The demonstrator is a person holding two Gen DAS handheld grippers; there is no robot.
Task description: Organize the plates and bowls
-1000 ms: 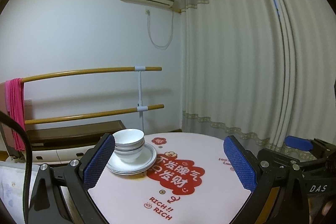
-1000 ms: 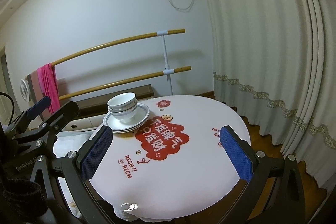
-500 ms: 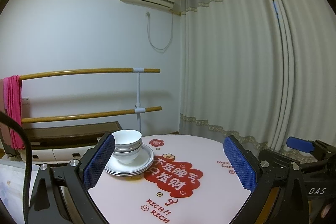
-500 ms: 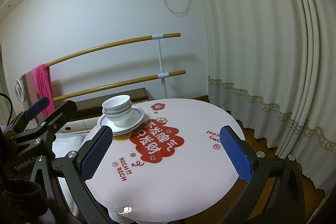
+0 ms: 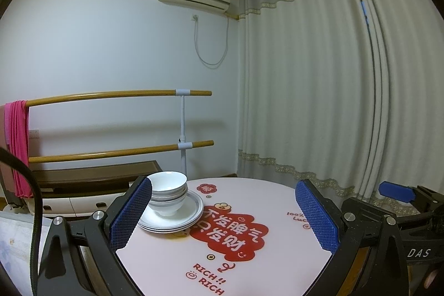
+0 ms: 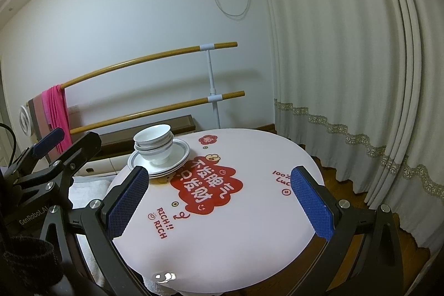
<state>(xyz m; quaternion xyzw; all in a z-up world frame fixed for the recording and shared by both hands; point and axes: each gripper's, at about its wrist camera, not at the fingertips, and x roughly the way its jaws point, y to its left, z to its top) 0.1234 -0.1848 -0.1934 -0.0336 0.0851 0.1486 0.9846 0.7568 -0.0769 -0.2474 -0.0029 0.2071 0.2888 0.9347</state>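
A: Left wrist view: the left gripper (image 5: 223, 208) is hanging over the near part of the round table (image 5: 277, 193). Its blue pads (image 5: 316, 215) are standing wide apart and are holding nothing.

B: Where are the dishes sitting?

A: The bowls (image 5: 167, 192) are sitting one inside the other on top of the plates (image 5: 191, 212). The pile is resting near the far left edge of the table, just beside the big red picture (image 5: 230, 232).

B: What is the other camera showing?

A: The right gripper (image 6: 219, 197) is also spreading wide, with nothing in it. It is floating well apart from the bowls (image 6: 153, 142) and plates (image 6: 177, 157). A pink cloth (image 6: 57, 113) is hanging on a wooden rail (image 6: 144, 58) by the wall.
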